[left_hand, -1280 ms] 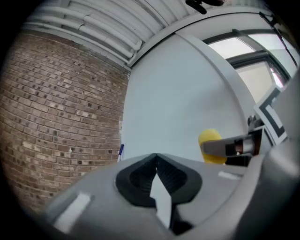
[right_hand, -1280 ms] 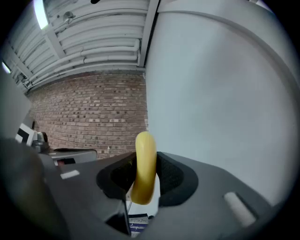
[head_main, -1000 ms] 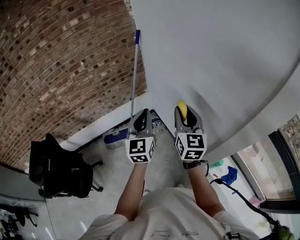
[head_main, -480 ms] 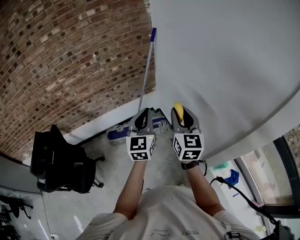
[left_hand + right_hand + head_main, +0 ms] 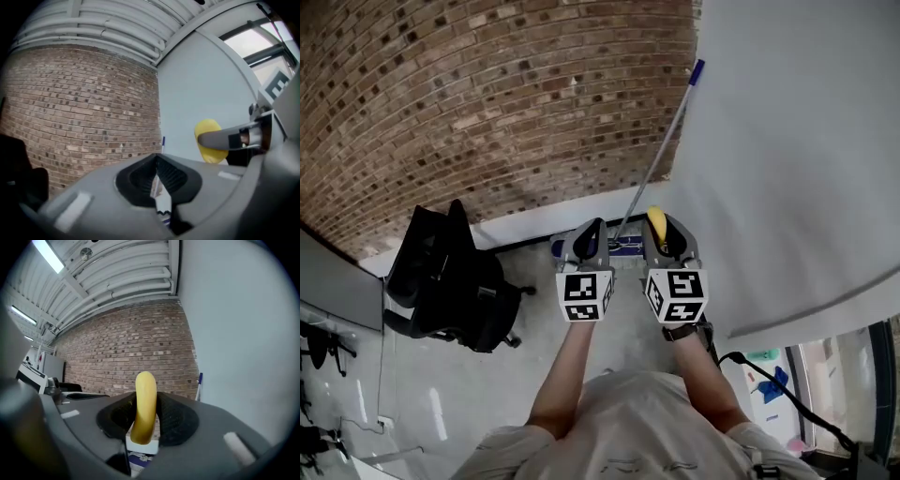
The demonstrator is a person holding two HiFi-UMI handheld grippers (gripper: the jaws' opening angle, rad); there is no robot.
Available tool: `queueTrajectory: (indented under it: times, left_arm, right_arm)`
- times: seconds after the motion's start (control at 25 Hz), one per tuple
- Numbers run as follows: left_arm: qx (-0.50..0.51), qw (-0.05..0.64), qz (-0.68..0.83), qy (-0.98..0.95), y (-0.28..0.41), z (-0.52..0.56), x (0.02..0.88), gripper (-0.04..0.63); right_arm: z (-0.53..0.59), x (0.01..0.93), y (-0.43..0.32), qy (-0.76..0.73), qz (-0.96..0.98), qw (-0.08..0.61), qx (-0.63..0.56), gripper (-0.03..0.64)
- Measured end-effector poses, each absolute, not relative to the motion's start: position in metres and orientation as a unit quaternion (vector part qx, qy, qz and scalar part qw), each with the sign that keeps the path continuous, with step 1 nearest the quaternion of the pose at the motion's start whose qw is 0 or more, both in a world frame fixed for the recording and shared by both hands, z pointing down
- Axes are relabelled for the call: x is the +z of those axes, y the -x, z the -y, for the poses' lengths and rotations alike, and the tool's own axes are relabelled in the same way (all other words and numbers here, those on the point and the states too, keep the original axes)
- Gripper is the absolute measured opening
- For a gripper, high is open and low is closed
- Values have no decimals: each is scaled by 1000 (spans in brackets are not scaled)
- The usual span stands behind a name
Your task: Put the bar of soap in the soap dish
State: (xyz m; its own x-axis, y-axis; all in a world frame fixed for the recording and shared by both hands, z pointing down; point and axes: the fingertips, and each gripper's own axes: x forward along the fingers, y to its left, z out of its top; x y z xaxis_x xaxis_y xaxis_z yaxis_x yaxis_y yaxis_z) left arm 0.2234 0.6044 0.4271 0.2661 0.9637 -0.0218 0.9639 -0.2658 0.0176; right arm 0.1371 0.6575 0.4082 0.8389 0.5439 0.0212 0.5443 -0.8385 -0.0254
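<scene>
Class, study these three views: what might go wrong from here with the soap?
1. The right hand-held gripper pinches the soap edge-on, with much of it standing beyond the jaws; it may slip or pivot out.
2. No soap dish shows in any view, only a brick wall, a mop and a chair, so a longer carry seems likely, raising the chance of a drop.

Industrial-style workroom, of the lab or studio kind. A bare brick wall [image 5: 487,103] is meeting a plain white wall [image 5: 797,141] at a corner, where a long-handled mop [image 5: 661,155] is leaning. A black office chair [image 5: 450,281] is standing on a grey concrete floor [image 5: 487,394]. Overhead, white pipes [image 5: 122,287] are running exposed below the ceiling, and a strip light [image 5: 49,254] is glowing beside them. A tall window [image 5: 267,40] is letting in daylight.
</scene>
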Motion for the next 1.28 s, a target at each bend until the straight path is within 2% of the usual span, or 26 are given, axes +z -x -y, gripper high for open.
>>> queueTrajectory:
  times: [0.36,0.8,1.04,1.28]
  left_arm:
    - [-12,12,-498,-867,-329,-487,433,2]
    - [-12,-3,-287,-958,-414,-328,442,2]
    - [-13,-13,-112,-994,-412,-214,443,2]
    - [-19,-19,70,-997,-349,-95,436,2]
  right_arm:
    - [-548,410,-262,991,136,-2,-7,118]
    - [-431,401,-383,997,-77,27,-6,118]
    - [-300,401,-418,960,-278,22,-9,118]
    - [-165,411,-376,886,-462,16,-22,118]
